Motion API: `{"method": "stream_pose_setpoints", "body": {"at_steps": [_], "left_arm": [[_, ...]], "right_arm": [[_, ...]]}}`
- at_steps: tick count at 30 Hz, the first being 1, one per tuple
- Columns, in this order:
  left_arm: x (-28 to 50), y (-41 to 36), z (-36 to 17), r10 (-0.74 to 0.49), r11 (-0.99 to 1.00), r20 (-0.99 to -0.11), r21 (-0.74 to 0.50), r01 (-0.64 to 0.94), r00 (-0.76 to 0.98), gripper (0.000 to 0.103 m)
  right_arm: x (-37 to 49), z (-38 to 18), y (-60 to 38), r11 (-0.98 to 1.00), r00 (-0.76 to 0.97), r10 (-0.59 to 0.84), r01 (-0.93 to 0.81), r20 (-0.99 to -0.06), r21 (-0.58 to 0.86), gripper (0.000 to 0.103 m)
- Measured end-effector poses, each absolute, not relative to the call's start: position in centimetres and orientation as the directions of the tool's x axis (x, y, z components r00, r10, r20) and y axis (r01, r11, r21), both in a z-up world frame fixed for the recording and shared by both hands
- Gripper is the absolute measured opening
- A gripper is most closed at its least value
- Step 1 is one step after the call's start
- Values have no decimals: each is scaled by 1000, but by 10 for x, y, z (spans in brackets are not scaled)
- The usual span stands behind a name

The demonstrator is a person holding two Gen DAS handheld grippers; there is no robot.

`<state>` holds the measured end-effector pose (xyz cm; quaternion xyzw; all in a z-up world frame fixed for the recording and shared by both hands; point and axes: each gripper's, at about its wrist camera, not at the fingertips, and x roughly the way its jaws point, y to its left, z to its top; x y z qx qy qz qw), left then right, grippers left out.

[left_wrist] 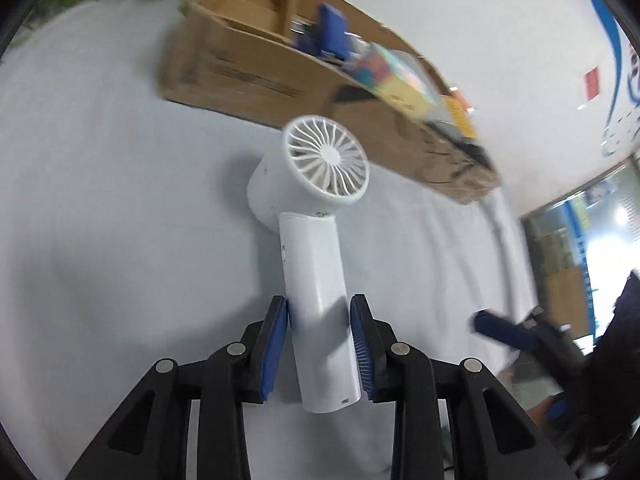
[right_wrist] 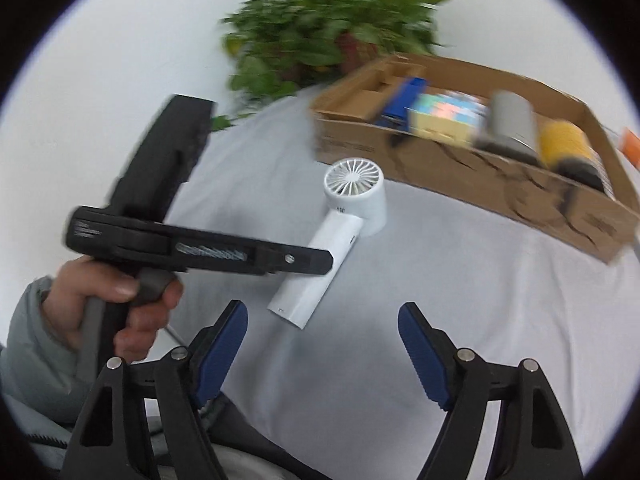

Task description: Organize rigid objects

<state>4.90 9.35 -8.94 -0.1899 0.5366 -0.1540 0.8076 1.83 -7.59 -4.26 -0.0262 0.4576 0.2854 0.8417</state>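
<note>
A white handheld fan (left_wrist: 316, 240) is held by its handle in my left gripper (left_wrist: 320, 320), whose blue pads press both sides of the handle; its round grille head points toward the box. The fan also shows in the right wrist view (right_wrist: 344, 216), above the white table, with my left gripper (right_wrist: 320, 258) around the handle. My right gripper (right_wrist: 322, 324) is open and empty, low over the table's near side. A long cardboard box (right_wrist: 460, 168) at the back holds several objects.
The box (left_wrist: 256, 76) holds a blue item (right_wrist: 404, 98), a colourful box (right_wrist: 444, 116), a grey cylinder (right_wrist: 512, 124) and a yellow one (right_wrist: 568, 148). A potted plant (right_wrist: 320, 44) stands behind the box's left end. White cloth (right_wrist: 400, 300) covers the table.
</note>
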Motion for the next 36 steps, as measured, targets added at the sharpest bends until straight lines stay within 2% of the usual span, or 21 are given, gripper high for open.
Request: {"method": "stream_pose_setpoints", "body": {"at_steps": [2, 4, 6, 8, 9, 11, 12, 13, 14, 16, 17, 19, 20, 22, 25, 27, 28, 29, 30, 32, 36], "left_arm": [[52, 71, -90, -541, 824, -757, -565, 49, 366, 51], [49, 49, -88, -640, 748, -692, -660, 67, 334, 58], [44, 34, -77, -663, 734, -663, -668, 124, 348, 63], [39, 31, -69, -629, 765, -681, -627, 144, 375, 63], [36, 35, -66, -607, 783, -693, -606, 141, 390, 63], [33, 45, -67, -592, 792, -703, -599, 121, 394, 63], [32, 52, -68, -582, 796, -709, -597, 100, 398, 63], [30, 59, -69, -569, 802, -717, -592, 79, 403, 63], [27, 66, -70, -556, 808, -723, -586, 62, 410, 63], [28, 82, -70, -543, 813, -726, -581, 45, 422, 63], [35, 85, -71, -543, 811, -724, -583, 44, 425, 63], [38, 88, -68, -553, 804, -715, -592, 49, 427, 63], [41, 87, -69, -565, 796, -709, -602, 55, 422, 63], [55, 76, -72, -605, 772, -695, -632, 71, 389, 63], [77, 48, -81, -656, 742, -685, -662, 108, 317, 61], [88, 29, -90, -669, 737, -692, -664, 124, 271, 55], [97, 17, -96, -686, 725, -687, -675, 138, 241, 47], [100, 9, -99, -696, 716, -683, -681, 153, 220, 33], [101, 4, -98, -690, 723, -690, -671, 164, 219, 30], [106, -2, -102, -683, 730, -702, -662, 171, 200, 30], [103, -1, -97, -635, 772, -738, -608, 184, 227, 30]], "right_arm": [[11, -52, -92, 874, 436, 386, -456, -813, 171, 78], [9, -59, -95, 893, 453, 337, -432, -826, 127, 78], [15, -62, -90, 904, 497, 304, -420, -813, 81, 78], [22, -67, -78, 900, 541, 276, -436, -794, 16, 74], [25, -70, -72, 896, 548, 268, -443, -792, -3, 71], [35, -84, -59, 887, 532, 244, -460, -811, -35, 45], [34, -88, -56, 887, 539, 216, -457, -814, -68, 36], [36, -93, -53, 884, 545, 210, -461, -812, -80, 32], [37, -94, -56, 889, 547, 230, -454, -805, -54, 32], [48, -97, -74, 904, 499, 330, -413, -801, 115, 32], [59, -102, -95, 884, 438, 447, -350, -780, 310, 32], [77, -126, -138, 713, 335, 687, -138, -644, 688, 32], [81, -138, -155, 662, 332, 716, -48, -614, 748, 34], [77, -128, -160, 762, 397, 619, -97, -678, 640, 40], [71, -110, -146, 859, 445, 509, -204, -737, 470, 42], [71, -112, -128, 909, 451, 413, -262, -791, 325, 42], [73, -117, -122, 919, 442, 384, -264, -811, 291, 38], [74, -119, -117, 920, 433, 378, -271, -818, 282, 30], [72, -119, -110, 933, 451, 339, -275, -825, 233, 30], [71, -117, -97, 946, 486, 279, -287, -828, 151, 29], [74, -100, -78, 940, 543, 282, -321, -791, 115, 29]]}}
